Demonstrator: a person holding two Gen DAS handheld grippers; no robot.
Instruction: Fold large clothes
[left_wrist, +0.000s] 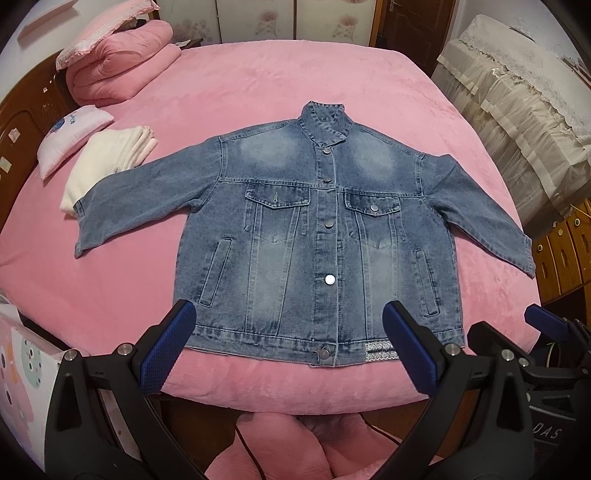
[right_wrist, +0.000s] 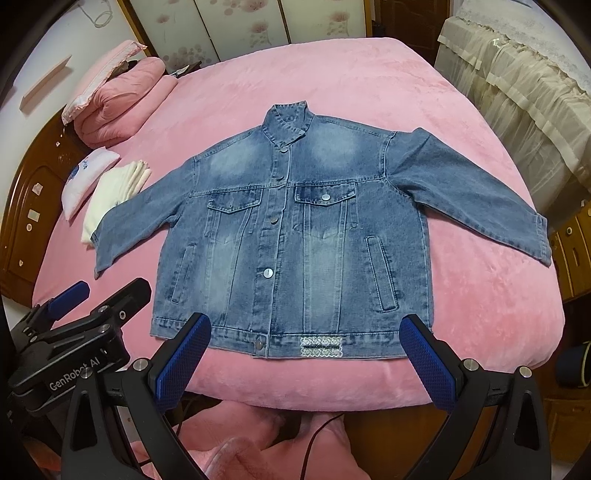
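Observation:
A blue denim jacket lies flat, buttoned, front up on the pink bed, collar far, hem near, both sleeves spread out. It also shows in the right wrist view. My left gripper is open and empty, held just before the hem at the bed's near edge. My right gripper is open and empty, also just before the hem. In the left wrist view the right gripper shows at the right edge. In the right wrist view the left gripper shows at the left.
A folded pink quilt, a small pillow and folded white cloth lie at the bed's far left. A wooden headboard stands left. Lace-covered furniture and wooden drawers stand right. A dark cable runs below.

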